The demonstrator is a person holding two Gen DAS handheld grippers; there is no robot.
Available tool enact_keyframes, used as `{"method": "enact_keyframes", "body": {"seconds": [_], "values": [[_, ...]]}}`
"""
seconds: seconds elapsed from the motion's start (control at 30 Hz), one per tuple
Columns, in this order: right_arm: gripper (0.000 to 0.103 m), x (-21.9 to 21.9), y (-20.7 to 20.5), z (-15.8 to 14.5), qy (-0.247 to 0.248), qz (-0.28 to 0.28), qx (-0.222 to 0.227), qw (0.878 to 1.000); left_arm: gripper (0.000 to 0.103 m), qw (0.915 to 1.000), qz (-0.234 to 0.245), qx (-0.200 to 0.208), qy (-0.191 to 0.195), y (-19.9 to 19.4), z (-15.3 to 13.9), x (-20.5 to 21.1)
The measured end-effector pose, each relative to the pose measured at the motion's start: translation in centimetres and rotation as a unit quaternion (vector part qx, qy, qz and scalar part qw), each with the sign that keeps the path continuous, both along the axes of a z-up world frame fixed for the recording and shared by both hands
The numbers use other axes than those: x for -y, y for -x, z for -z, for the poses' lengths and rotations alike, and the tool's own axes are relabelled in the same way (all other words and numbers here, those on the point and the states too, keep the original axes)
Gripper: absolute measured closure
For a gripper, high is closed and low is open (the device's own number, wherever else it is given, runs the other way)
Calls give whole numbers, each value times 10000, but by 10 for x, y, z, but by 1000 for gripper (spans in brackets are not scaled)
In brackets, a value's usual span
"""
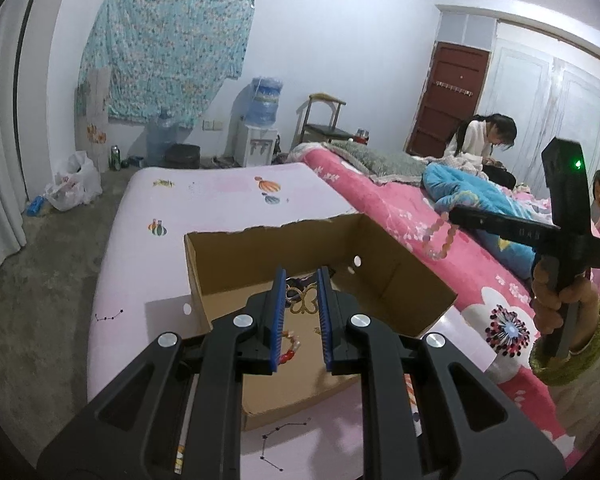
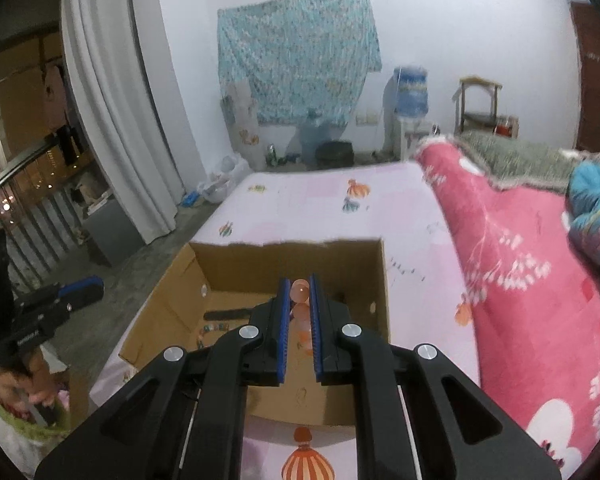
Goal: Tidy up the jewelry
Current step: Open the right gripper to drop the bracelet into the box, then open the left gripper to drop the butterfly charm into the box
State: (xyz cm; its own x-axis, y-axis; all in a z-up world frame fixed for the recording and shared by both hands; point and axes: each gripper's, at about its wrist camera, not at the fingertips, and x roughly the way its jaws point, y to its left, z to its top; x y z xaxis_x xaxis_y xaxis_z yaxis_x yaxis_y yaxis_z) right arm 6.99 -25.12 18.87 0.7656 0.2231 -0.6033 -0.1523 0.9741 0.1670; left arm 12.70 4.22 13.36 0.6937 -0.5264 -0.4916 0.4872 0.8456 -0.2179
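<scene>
An open cardboard box sat on a bed's pale pink sheet. The right gripper was clamped on a peach beaded bracelet, which hung between its blue pads over the box; in the left wrist view the bracelet dangled at three o'clock. The left gripper had its jaws nearly closed with nothing between them, poised above the box floor, where a gold butterfly piece and a red and white beaded bracelet lay.
</scene>
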Motion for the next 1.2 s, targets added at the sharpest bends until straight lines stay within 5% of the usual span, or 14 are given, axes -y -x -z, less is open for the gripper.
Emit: {"method": "enact_keyframes", "body": {"seconds": [0.3, 0.5, 0.9, 1.2], "values": [[93, -9, -48, 45, -28, -780, -1218, 9895, 88, 9990, 78, -446, 17, -31, 23, 10], [91, -25, -63, 78, 1174, -879, -1730, 9739, 88, 9976, 164, -669, -30, -43, 35, 22], [83, 37, -29, 47, 237, -219, -928, 9952, 88, 9898, 785, -1079, -503, -51, 44, 68], [77, 57, 0, 45, -100, -65, -488, 9987, 88, 9602, 1156, -2417, -788, -77, 92, 103]]}}
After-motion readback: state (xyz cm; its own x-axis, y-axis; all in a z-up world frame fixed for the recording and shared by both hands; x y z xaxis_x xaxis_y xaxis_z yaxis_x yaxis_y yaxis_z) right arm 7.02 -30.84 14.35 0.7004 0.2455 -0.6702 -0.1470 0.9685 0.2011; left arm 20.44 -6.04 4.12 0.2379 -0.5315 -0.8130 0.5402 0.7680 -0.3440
